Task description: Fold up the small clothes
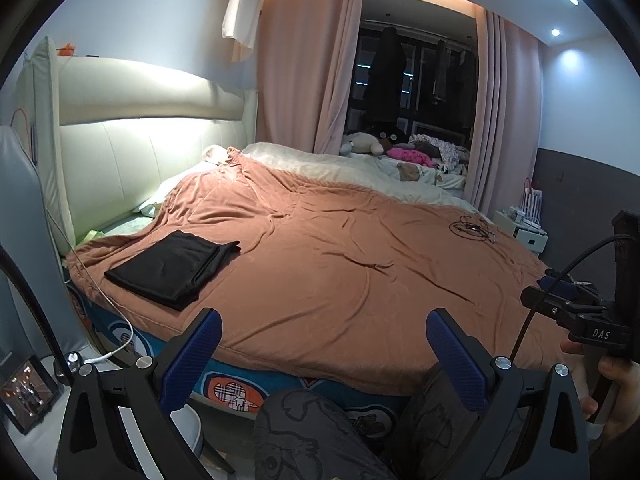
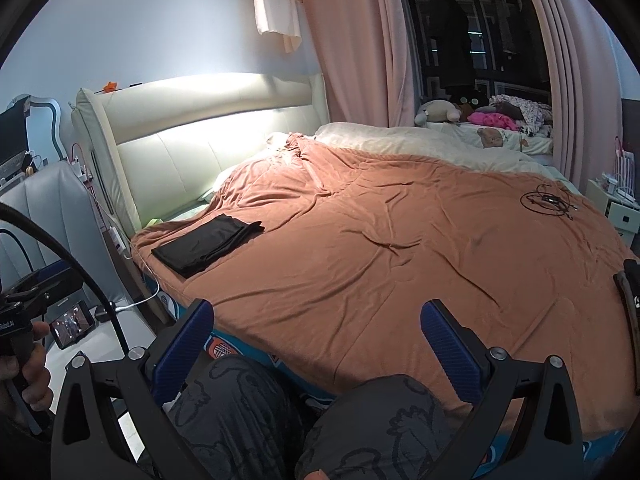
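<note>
A black folded garment [image 1: 174, 268] lies flat on the orange-brown bedspread [image 1: 340, 272] near the bed's left front corner; it also shows in the right wrist view [image 2: 208, 246]. My left gripper [image 1: 324, 326] is open and empty, held off the bed's front edge, above the person's knees. My right gripper [image 2: 318, 318] is open and empty, also held before the front edge of the bedspread [image 2: 400, 248]. The right gripper's body shows at the right of the left wrist view [image 1: 580, 316].
A tangle of black cable [image 1: 472, 227] lies on the bed's far right, also in the right wrist view [image 2: 548, 202]. A cream headboard [image 1: 132, 152] stands left. A phone [image 2: 71, 325] and white charging cable [image 1: 120, 344] lie by the bed's left side. Plush toys [image 1: 384, 146] sit by the window.
</note>
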A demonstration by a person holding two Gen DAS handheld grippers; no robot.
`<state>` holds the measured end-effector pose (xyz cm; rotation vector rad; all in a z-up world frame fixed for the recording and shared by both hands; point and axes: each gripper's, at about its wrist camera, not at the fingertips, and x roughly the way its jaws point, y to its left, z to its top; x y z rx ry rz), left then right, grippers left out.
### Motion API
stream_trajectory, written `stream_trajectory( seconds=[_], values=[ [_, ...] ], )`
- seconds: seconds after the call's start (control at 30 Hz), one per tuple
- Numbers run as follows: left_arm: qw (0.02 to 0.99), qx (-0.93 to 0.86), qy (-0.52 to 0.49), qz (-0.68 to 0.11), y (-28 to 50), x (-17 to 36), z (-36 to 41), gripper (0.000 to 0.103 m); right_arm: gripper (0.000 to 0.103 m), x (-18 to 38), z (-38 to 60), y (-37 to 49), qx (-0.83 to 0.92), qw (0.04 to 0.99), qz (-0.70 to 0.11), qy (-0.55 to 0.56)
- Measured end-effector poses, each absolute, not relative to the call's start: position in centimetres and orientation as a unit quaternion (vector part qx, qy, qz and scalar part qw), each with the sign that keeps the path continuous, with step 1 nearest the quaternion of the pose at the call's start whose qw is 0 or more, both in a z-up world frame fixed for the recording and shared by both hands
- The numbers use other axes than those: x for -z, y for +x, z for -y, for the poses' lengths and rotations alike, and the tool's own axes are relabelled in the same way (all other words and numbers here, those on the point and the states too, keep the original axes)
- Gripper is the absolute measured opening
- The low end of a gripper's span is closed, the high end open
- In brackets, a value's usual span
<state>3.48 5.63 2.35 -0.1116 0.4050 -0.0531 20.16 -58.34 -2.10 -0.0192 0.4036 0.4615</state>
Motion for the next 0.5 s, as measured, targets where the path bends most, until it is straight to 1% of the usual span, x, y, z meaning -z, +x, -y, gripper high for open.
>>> stream_trajectory(
  seconds=[0.5],
  values=[
    [0.978, 0.024, -0.058, -0.199, 2.82, -2.27, -6.19, 0.102, 0.103, 2.17, 57.76, 19.92, -0.226, 0.953, -0.201, -0.009]
  ],
)
